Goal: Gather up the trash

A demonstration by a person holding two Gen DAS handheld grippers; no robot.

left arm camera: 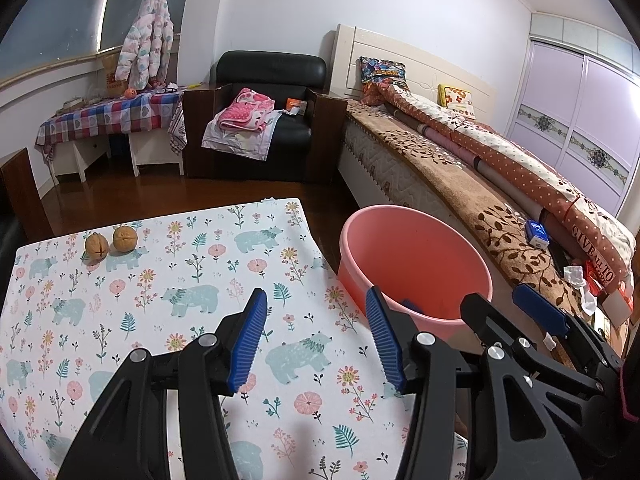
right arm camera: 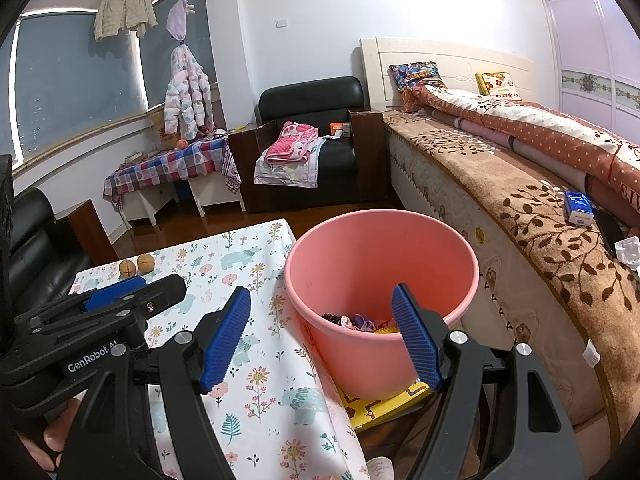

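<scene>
Two walnuts (left arm camera: 111, 242) are sitting side by side at the upper left of the counter (left arm camera: 160, 300). The bucket (left arm camera: 416, 268) is standing right of it, between counter and bed (left arm camera: 460, 168), holding scraps (right arm camera: 356, 322).

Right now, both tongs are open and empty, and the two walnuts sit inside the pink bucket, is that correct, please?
Not quite: the two walnuts sit on the floral tablecloth, not inside the pink bucket, as the left wrist view shows. Both tongs, left and right, are open and empty.

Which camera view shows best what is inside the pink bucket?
The right wrist view: it looks down into the pink bucket, so the mixed trash at its bottom shows. The left wrist view sees the bucket from a flatter angle, with mostly its bare inner wall and hardly any contents.
</scene>
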